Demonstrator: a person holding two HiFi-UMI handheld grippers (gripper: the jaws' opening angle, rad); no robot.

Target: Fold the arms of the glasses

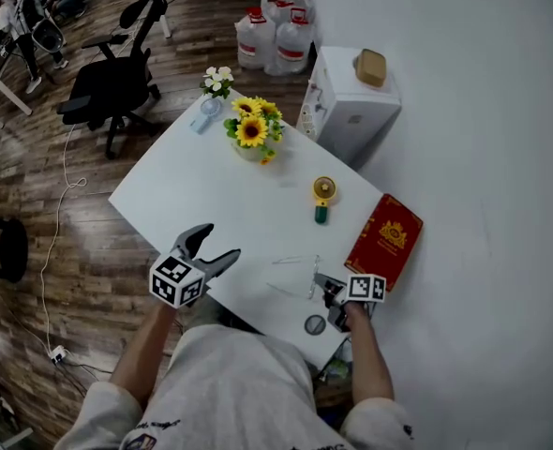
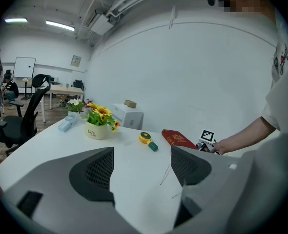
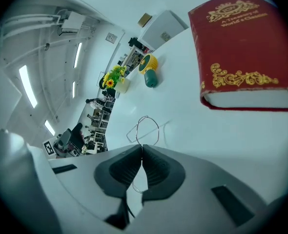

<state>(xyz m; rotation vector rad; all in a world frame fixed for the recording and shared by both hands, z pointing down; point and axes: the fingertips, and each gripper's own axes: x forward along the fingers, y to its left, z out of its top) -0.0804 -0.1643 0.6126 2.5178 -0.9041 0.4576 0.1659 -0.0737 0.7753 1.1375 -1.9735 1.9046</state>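
The glasses (image 1: 293, 275) are thin wire-framed and lie near the front right of the white table (image 1: 192, 176). In the right gripper view their rim (image 3: 147, 127) sticks out just beyond the jaws, and my right gripper (image 3: 142, 148) is shut on the wire frame. In the head view the right gripper (image 1: 323, 287) sits at the glasses' right end. My left gripper (image 1: 218, 242) hovers over the table's front left edge, open and empty, well left of the glasses. In the left gripper view the thin arms of the glasses (image 2: 165, 175) show between the wide jaws of the left gripper (image 2: 141, 167).
A red book (image 1: 385, 240) lies right of the glasses, close to the right gripper. A yellow and green hand fan (image 1: 323, 197), a sunflower pot (image 1: 251, 134) and a small round disc (image 1: 315, 324) are on the table. An office chair (image 1: 117, 78) stands at the far left.
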